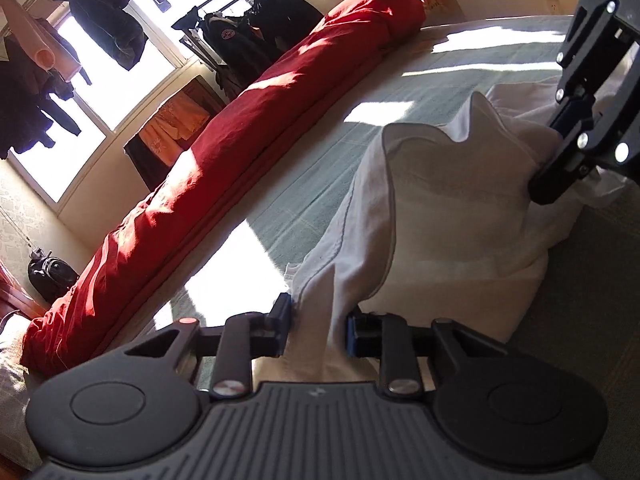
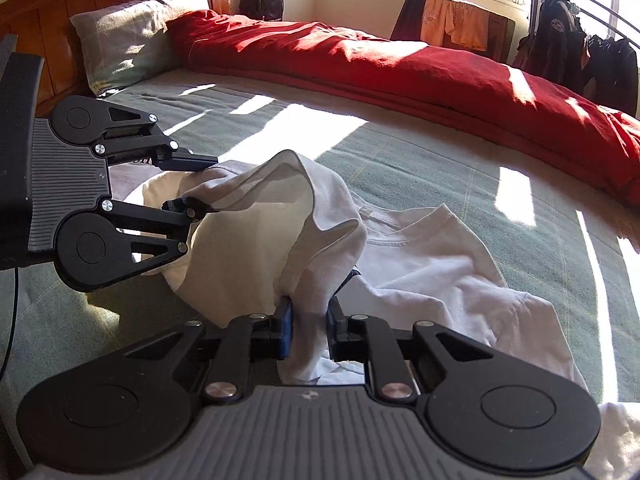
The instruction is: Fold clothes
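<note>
Both grippers pinch the white T-shirt [image 2: 420, 256] w/ narrow jaws: left gripper [image 2: 200, 188] clamps one bunched bit of hem, right gripper [image 2: 310, 324] clamps another, so the fabric between them humps up off the bed [image 2: 420, 160]. The rest of the shirt, collar incl., lies flat mid-bed, nearer the front edge than the red duvet [image 2: 400, 64] along the far edge. To do this fold well, I'd judge: keep both grips tight, lift evenly so the hem stays taut and level, carry it over toward the collar, line up edges before letting go. Both grippers tilt downward, left one coming in from the pillow [image 2: 120, 40] end.
</note>
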The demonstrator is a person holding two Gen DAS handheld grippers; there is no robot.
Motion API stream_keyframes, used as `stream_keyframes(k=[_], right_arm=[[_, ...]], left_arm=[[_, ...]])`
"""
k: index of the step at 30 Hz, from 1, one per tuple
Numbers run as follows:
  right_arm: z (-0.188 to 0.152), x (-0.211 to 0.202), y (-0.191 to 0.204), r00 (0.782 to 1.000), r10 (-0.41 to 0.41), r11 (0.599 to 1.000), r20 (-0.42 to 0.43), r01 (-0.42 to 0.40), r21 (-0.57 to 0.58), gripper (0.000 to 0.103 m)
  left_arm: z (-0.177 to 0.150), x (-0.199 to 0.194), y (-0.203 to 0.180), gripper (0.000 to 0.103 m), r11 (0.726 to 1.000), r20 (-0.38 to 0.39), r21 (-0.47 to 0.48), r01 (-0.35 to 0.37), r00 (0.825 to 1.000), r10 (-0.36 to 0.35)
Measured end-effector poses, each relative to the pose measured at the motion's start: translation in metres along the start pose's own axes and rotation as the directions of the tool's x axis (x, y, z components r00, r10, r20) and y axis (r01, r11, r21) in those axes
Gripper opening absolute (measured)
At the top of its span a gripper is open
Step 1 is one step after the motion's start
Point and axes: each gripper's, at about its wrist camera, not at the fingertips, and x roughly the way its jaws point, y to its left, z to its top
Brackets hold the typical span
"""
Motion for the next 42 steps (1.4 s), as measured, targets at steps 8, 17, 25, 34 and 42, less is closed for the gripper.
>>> stream_keyframes(k=[8,17,25,34,42], right_arm=[[0.000,-0.064,0.003,1.000,-0.019,0.994,-0.020,0.016,-0.109,0.015],[-0.004,-0.136,0.027,0.999,-0.019,0.967,-0.036,0.009,-0.256,0.013],[-0.030,-0.140,0.047,0.986,0.047,0.969,-0.157,-0.083,-0.232,0.013],[-0.047,-0.108,0.041,0.969,0.094,0.983,-0.230,-0.127,-0.130,0.013],[-0.042,-0.100,0.027,0.964,0.104,0.986,-0.243,-0.132,-0.102,0.013]], left_arm=[[-0.002,-0.068,0.026,0.010,0.998,0.000,0.054,0.043,0.999,-0.043],[-0.009,-0.149,0.018,0.007,0.982,0.031,0.182,0.043,0.998,-0.049],[-0.036,-0.153,-0.016,0.016,0.975,-0.014,0.198,0.102,0.995,-0.102],[-0.069,-0.103,-0.056,0.032,0.975,-0.030,0.216,0.058,0.998,-0.053],[-0.073,-0.067,-0.052,0.026,0.989,-0.058,0.125,0.082,0.995,-0.075]])
